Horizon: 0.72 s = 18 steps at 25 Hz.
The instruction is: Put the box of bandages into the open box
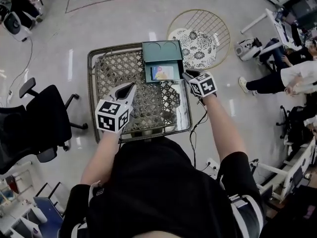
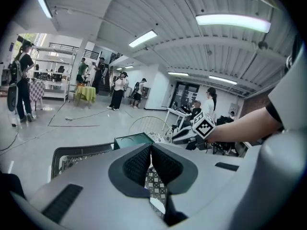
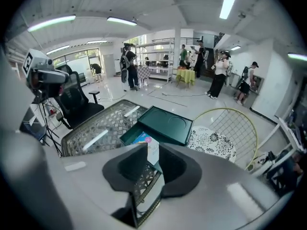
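Observation:
A dark green open box (image 1: pixel 146 69) stands at the far edge of the lattice-topped glass table (image 1: pixel 143 110), its lid (image 1: pixel 161 48) tipped up behind it. The colourful box of bandages (image 1: pixel 162 73) lies inside it. My right gripper (image 1: pixel 187 75) hovers just right of the box's front corner. In the right gripper view, my right gripper (image 3: pixel 152 151) has its jaws apart with nothing between them, and the bandage box (image 3: pixel 145 140) shows beyond in the green box (image 3: pixel 163 124). My left gripper (image 1: pixel 130 87) is over the table's middle, left of the box. In its own view, my left gripper (image 2: pixel 150 151) is shut and empty.
A round wire-framed stand (image 1: pixel 199 36) with a patterned plate stands behind the table on the right. A black office chair (image 1: pixel 42 118) is on the left. Seated people and desks (image 1: pixel 292 73) fill the right side. The person's body is against the table's near edge.

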Each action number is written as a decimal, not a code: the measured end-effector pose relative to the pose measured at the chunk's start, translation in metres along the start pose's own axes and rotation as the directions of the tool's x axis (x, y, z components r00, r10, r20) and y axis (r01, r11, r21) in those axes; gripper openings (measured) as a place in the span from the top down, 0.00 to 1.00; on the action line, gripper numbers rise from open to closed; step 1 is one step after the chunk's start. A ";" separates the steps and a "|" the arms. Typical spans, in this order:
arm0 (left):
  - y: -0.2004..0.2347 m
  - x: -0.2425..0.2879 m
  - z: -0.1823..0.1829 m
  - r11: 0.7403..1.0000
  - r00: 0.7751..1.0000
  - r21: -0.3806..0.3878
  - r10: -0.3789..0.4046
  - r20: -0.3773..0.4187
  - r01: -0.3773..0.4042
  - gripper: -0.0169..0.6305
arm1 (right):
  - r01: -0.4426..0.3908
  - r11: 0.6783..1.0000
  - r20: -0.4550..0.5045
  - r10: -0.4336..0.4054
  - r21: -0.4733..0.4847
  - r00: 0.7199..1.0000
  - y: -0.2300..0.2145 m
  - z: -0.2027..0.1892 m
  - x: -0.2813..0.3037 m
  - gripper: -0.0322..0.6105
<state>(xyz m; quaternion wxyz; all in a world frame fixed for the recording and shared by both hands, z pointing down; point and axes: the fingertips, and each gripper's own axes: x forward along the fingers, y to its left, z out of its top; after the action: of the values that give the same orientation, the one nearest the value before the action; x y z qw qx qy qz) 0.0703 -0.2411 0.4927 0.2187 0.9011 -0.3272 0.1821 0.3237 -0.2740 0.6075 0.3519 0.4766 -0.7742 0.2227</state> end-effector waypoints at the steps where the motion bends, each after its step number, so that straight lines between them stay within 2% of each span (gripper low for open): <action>1: -0.003 0.003 0.006 1.000 1.000 0.014 -0.018 0.008 0.018 0.95 | 0.010 0.999 0.026 -0.011 0.031 1.000 0.000 0.000 -0.012 0.82; 5: -0.017 0.009 0.029 0.994 0.996 0.077 -0.085 0.027 0.082 0.95 | 0.025 0.986 0.154 -0.050 0.162 0.987 0.008 0.008 -0.057 0.86; 9: -0.026 0.010 0.043 0.983 0.990 0.128 -0.139 0.023 0.135 0.95 | 0.008 0.967 0.256 -0.075 0.254 0.964 0.025 0.017 -0.091 0.89; 13: -0.035 0.010 0.054 0.968 0.984 0.185 -0.176 0.019 0.170 0.95 | -0.035 0.935 0.375 -0.108 0.353 0.921 0.034 0.028 -0.122 0.91; 18: -0.038 0.008 0.066 0.967 0.986 0.204 -0.162 0.041 0.151 0.95 | -0.044 0.895 0.455 -0.182 0.443 0.872 0.027 0.025 -0.158 0.92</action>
<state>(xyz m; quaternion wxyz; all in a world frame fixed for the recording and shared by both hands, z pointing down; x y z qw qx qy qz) 0.1133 -0.2527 0.4309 0.1313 0.9464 -0.2412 0.1702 0.3384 -0.1873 0.4710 0.0376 0.6120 -0.7488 0.2518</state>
